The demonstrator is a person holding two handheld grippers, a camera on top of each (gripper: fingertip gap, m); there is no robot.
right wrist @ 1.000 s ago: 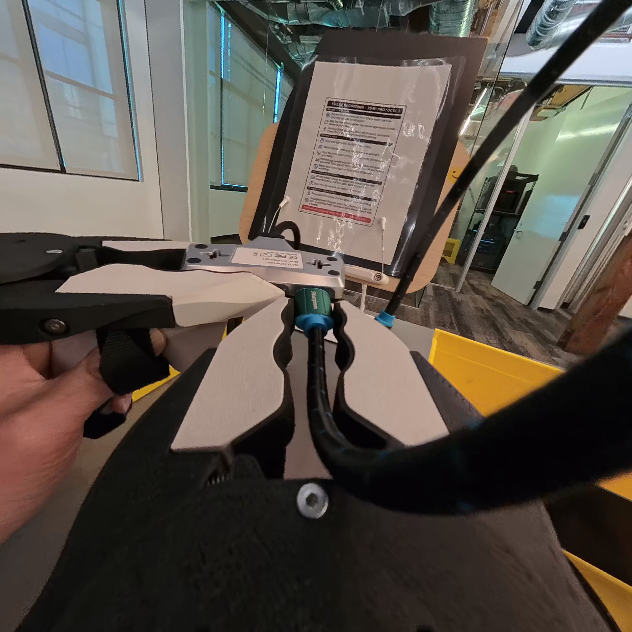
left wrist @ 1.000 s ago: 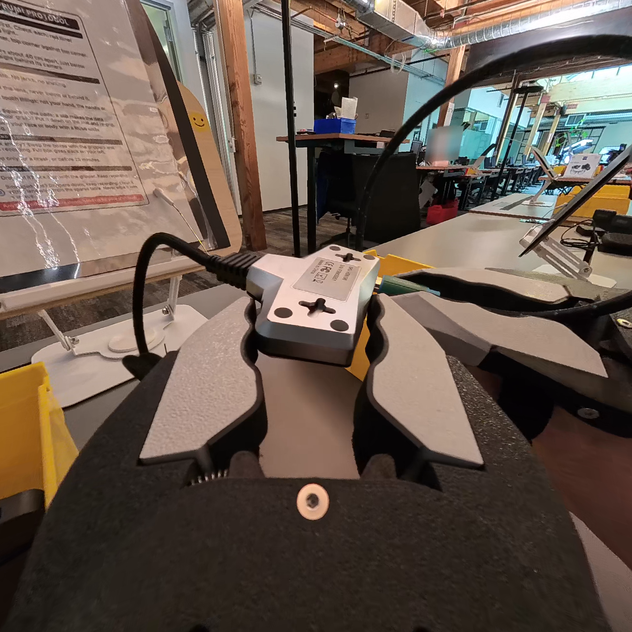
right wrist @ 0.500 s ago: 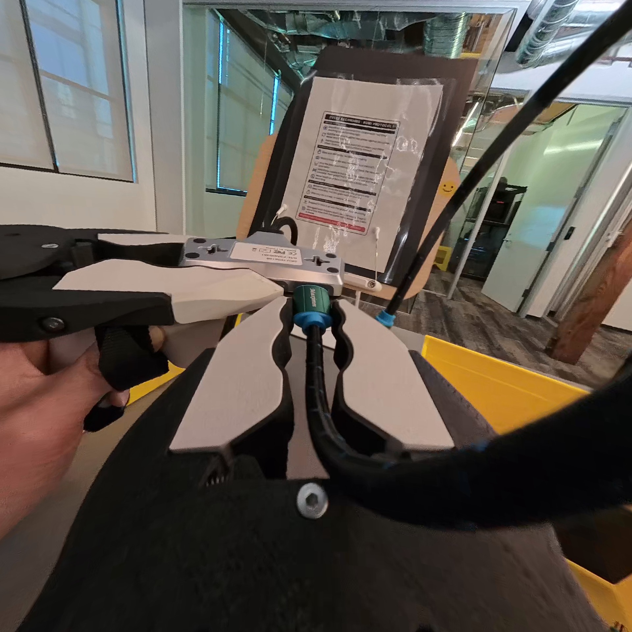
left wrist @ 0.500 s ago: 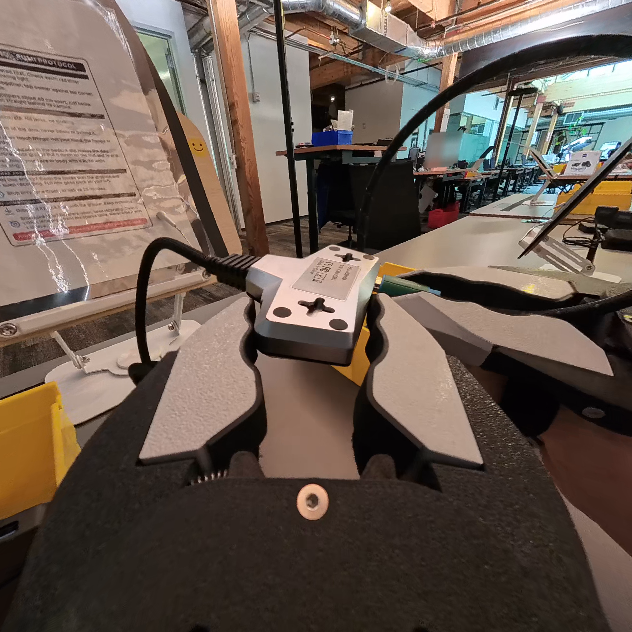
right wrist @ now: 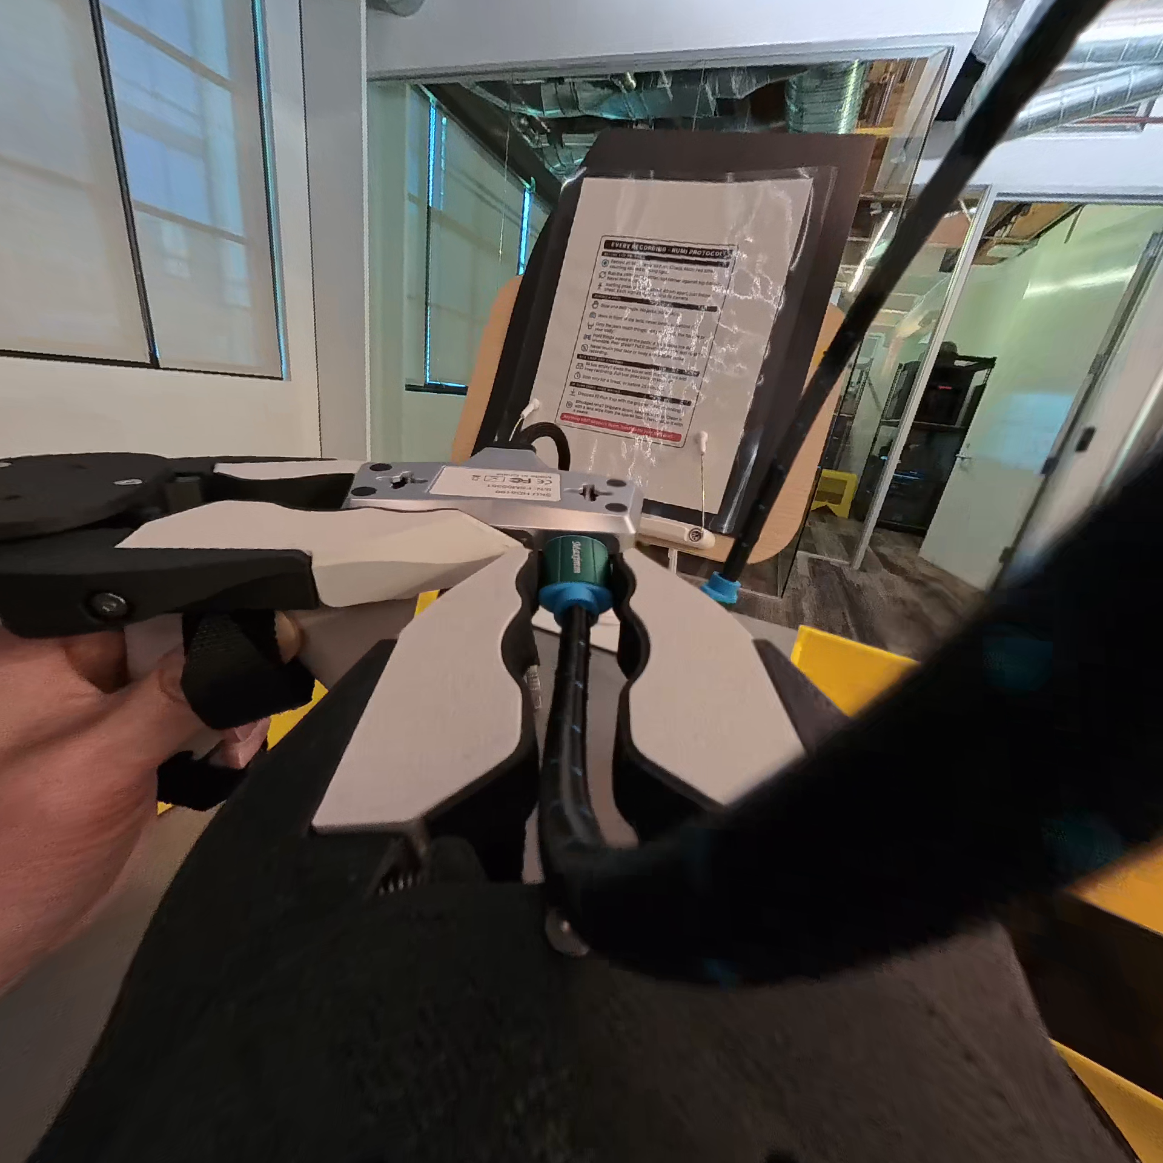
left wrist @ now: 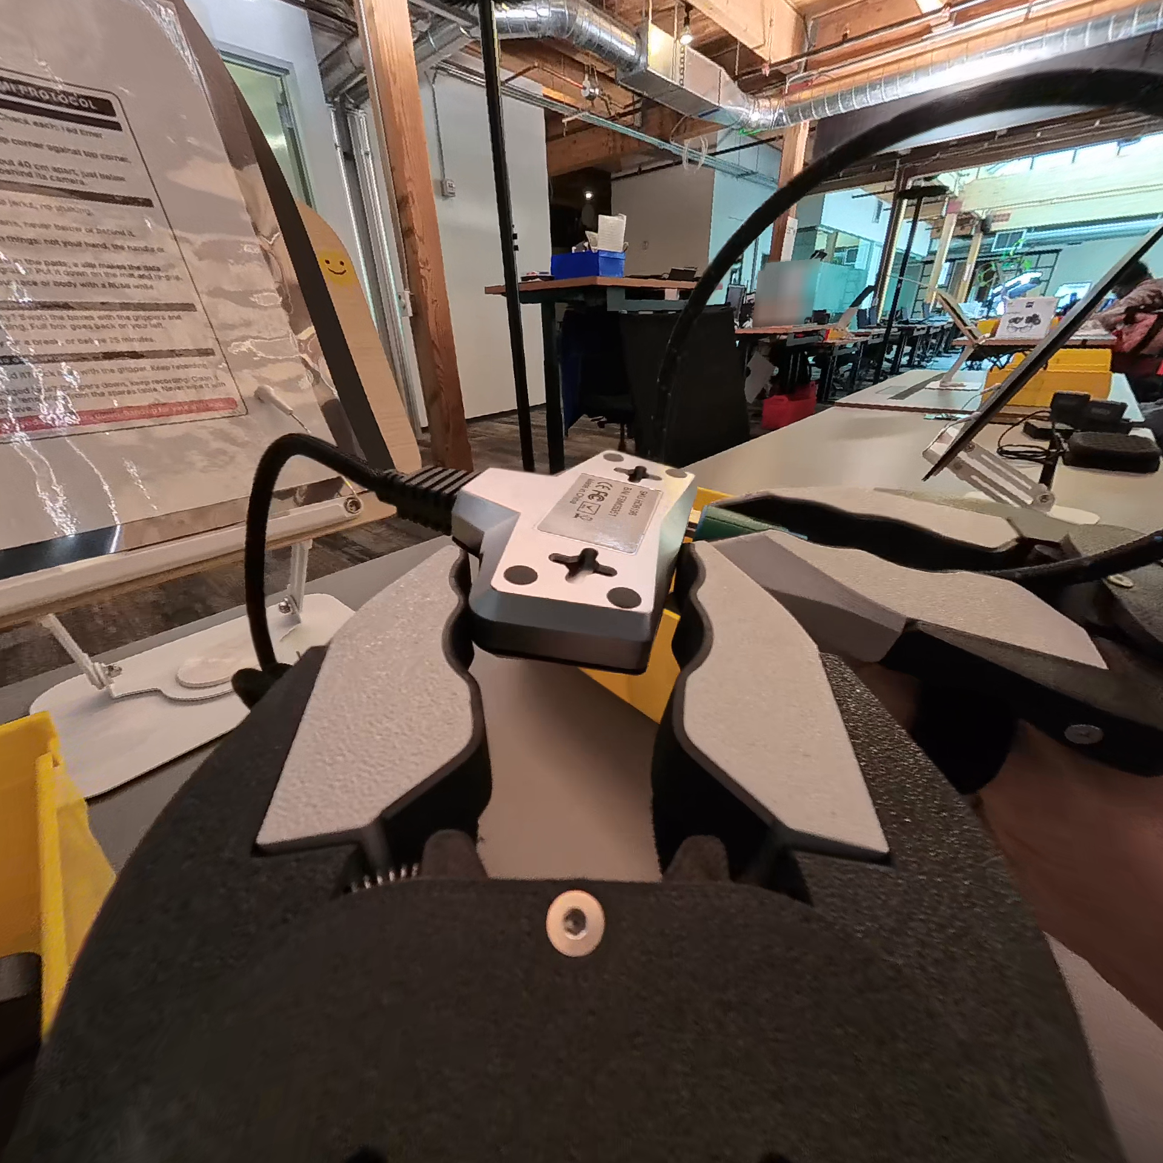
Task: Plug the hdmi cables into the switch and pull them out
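Note:
My left gripper is shut on the silver HDMI switch, held underside up in the air, its own black cable curling off to the left. In the right wrist view the switch is seen edge-on, with the left gripper coming in from the left. My right gripper is shut on the green and blue HDMI plug, which sits against the switch's near edge. Its black cable runs back between my fingers. The plug barely shows in the left wrist view. A second blue-tipped cable end hangs to the right.
An instruction sheet on a black board stands on a white stand behind the switch. Yellow bins sit at the left and at the right. A black cable arcs overhead. A person's hand holds the left gripper.
Both grippers have lifted and tilted slightly with the switch and plug still held; the background sheet sits lower and farther in view. The plug stays against the switch.

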